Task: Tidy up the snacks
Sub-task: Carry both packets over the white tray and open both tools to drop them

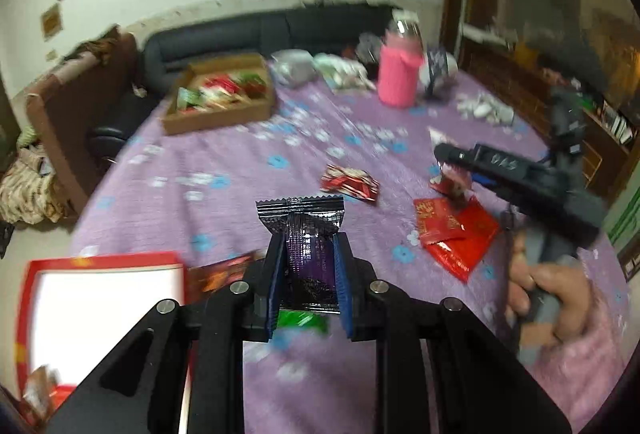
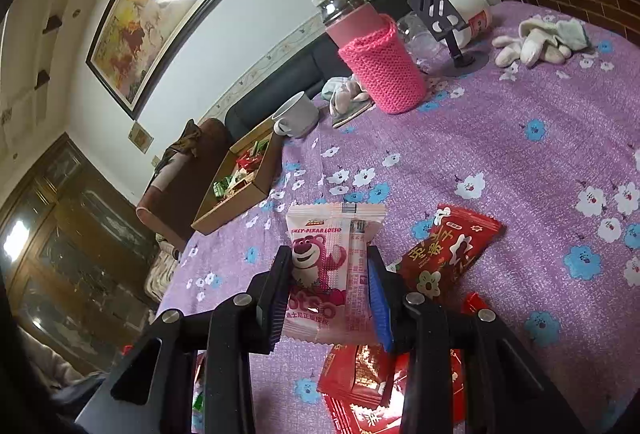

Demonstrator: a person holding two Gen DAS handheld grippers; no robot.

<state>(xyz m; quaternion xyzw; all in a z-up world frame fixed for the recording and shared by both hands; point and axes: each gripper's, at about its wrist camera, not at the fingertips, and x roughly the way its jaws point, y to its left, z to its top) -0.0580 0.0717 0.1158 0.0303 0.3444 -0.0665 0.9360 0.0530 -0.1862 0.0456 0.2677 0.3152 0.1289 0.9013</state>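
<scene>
My left gripper (image 1: 310, 266) is shut on a black and purple snack packet (image 1: 306, 230), held above the purple flowered tablecloth (image 1: 248, 177). My right gripper (image 2: 330, 274) is shut on a pink bear-print snack packet (image 2: 332, 266); it also shows in the left wrist view (image 1: 452, 179), holding that packet (image 1: 454, 185) over red packets (image 1: 456, 230). A cardboard box (image 1: 224, 93) with green and red snacks stands at the table's far left; it also shows in the right wrist view (image 2: 240, 185). Loose red packets (image 2: 448, 254) lie beside and under my right gripper.
A red-rimmed white box (image 1: 100, 306) lies near left. A red packet (image 1: 350, 183) lies mid-table. A pink knit-sleeved bottle (image 2: 376, 65), a grey mug (image 2: 298, 113), a phone stand (image 2: 436, 17) and white gloves (image 2: 536, 41) stand at the far side. A dark sofa (image 1: 260, 29) lies beyond.
</scene>
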